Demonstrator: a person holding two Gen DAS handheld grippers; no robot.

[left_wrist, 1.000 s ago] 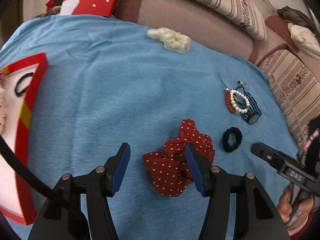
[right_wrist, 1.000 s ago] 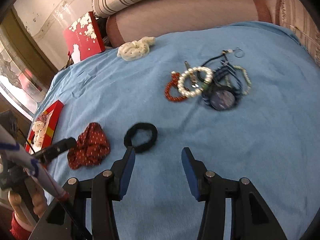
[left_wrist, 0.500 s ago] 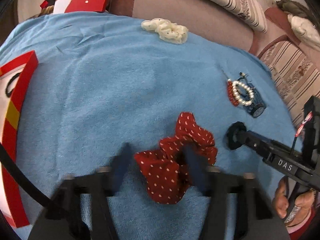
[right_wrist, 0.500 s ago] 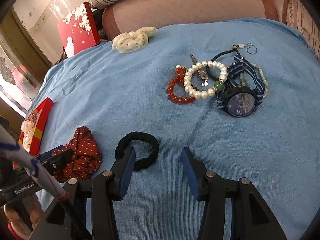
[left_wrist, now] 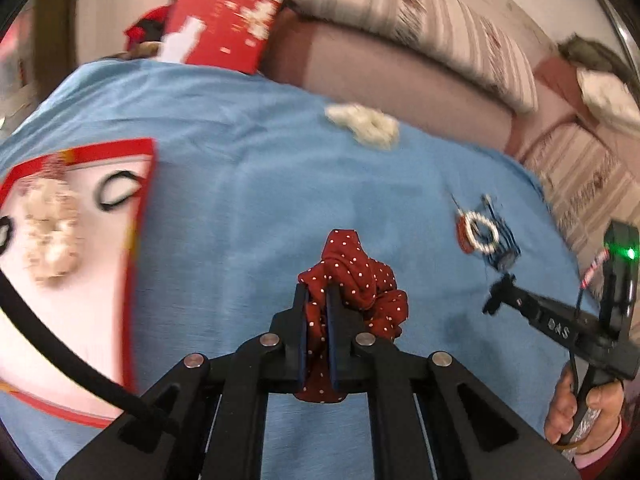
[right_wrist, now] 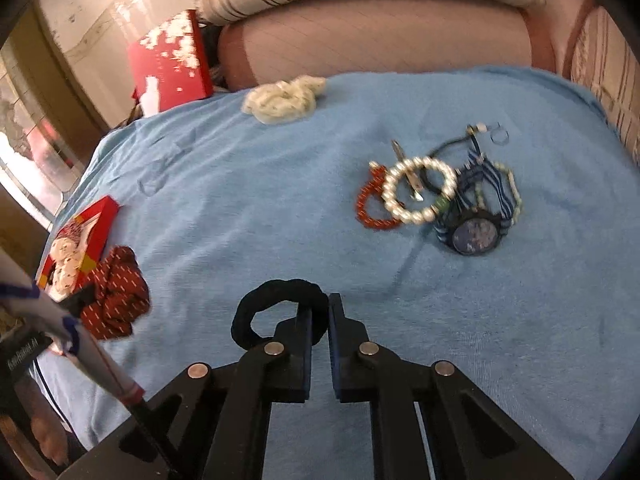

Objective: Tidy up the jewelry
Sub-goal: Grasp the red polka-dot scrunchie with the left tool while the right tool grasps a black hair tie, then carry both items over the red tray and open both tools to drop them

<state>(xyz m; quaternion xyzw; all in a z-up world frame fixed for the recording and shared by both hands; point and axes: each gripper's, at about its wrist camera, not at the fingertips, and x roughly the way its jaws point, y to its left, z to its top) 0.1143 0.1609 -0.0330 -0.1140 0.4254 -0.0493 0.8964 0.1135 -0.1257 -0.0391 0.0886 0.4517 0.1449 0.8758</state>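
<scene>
- Scrunchie fabric, red with white dots (left_wrist: 360, 280), sits pinched between the fingers of your left gripper (left_wrist: 317, 312), which is clenched on its near end; the rest bunches out ahead and to the right, over the blue cloth (left_wrist: 248, 200).
- Your right gripper (right_wrist: 319, 320) is clamped on the near right arc of the black hair tie (right_wrist: 276, 304), whose loop lies flat to the left of the fingers.
- To your left the red-rimmed tray (left_wrist: 140, 200) holds a cream scrunchie (left_wrist: 52, 236) and a thin black band (left_wrist: 120, 192).
- Further out lie a white scrunchie (right_wrist: 284, 98) and, well apart to the right, a tangle of pearl bracelet (right_wrist: 416, 192), red bead bracelet (right_wrist: 370, 206) and blue watch (right_wrist: 476, 236).
- The red scrunchie's long axis runs away from you along the fingers.
</scene>
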